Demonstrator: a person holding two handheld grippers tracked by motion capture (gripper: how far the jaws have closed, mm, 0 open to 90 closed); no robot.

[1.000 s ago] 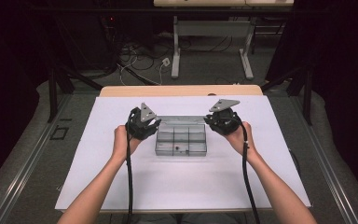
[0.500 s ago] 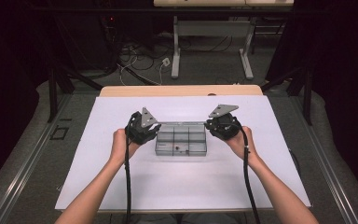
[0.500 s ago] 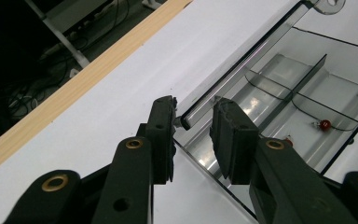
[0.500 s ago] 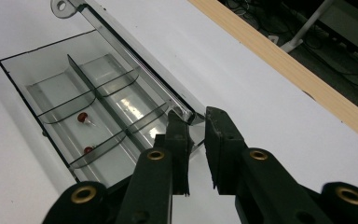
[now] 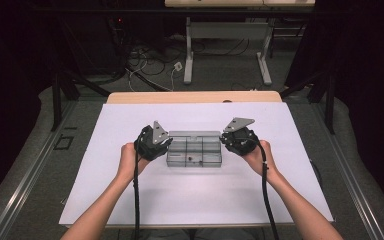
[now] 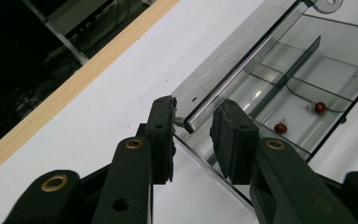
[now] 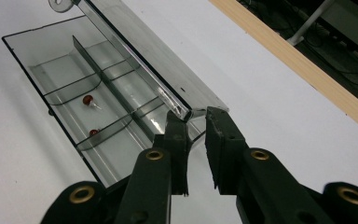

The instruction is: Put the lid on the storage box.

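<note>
White table — grippers astride clear box

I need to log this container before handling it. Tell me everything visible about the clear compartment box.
The clear compartment box looks like transparent plastic, split by thin dividers into small cells. Its hinged lid stands open toward the far side. Two small red beads lie in separate cells. It rests mid-sheet on the white table cover. The left tool and right tool each straddle a lid corner, jaws apart.

box between grippers, beads inside
</note>
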